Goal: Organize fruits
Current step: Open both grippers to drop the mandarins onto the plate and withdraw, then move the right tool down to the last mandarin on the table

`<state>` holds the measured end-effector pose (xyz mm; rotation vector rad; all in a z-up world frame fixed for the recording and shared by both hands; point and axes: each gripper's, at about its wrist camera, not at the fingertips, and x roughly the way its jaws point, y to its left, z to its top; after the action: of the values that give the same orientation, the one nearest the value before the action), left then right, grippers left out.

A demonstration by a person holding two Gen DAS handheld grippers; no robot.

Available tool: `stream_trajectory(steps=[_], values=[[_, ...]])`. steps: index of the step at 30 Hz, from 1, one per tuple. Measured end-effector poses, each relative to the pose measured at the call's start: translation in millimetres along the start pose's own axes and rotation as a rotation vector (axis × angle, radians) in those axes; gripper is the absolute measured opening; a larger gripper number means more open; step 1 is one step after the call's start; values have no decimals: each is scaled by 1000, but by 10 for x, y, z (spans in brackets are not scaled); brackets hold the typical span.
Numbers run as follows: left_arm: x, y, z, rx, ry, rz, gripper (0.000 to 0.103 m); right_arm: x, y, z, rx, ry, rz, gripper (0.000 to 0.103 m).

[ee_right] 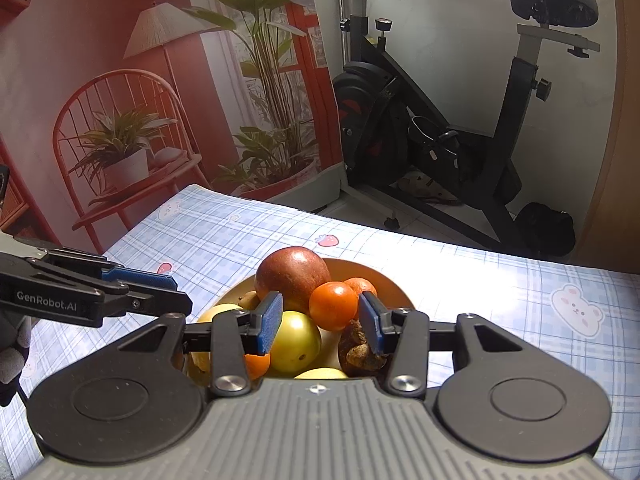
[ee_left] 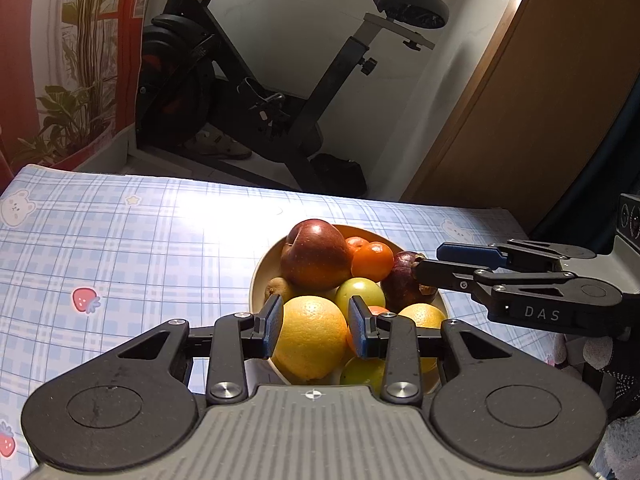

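Left gripper (ee_left: 316,326) and right gripper (ee_right: 320,320), jaws parted, empty, angled down over round fruit bowl (ee_left: 256,276).

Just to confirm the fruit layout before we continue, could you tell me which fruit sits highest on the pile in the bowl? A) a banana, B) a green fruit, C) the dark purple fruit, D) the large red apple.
D: the large red apple crowns the pile in the bowl, above the small oranges, the green fruit and the dark purple fruit.
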<state>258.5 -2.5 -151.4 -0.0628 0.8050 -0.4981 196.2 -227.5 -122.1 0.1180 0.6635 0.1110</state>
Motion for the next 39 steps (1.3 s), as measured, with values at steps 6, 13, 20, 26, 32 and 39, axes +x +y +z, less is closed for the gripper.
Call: stream_trajectory(steps=[6, 13, 20, 26, 32, 39], values=[[-190, 141, -56, -36, 9, 9, 38, -154, 73, -126, 26, 11, 5, 46], [-573, 413, -137, -50, 12, 69, 38, -213, 298, -329, 48, 52, 25, 46], [-1092, 626, -214, -22, 4, 151, 38, -267, 563, -548, 97, 81, 104, 47], [-1347, 959, -340, -65, 29, 224, 38, -210, 770, -798, 129, 139, 145, 47], [-1189, 1032, -457, -101, 52, 211, 38, -92, 876, -986, 119, 206, 134, 47], [-803, 718, -643, -60, 112, 90, 38, -8, 1054, -987, -23, 250, 159, 47]])
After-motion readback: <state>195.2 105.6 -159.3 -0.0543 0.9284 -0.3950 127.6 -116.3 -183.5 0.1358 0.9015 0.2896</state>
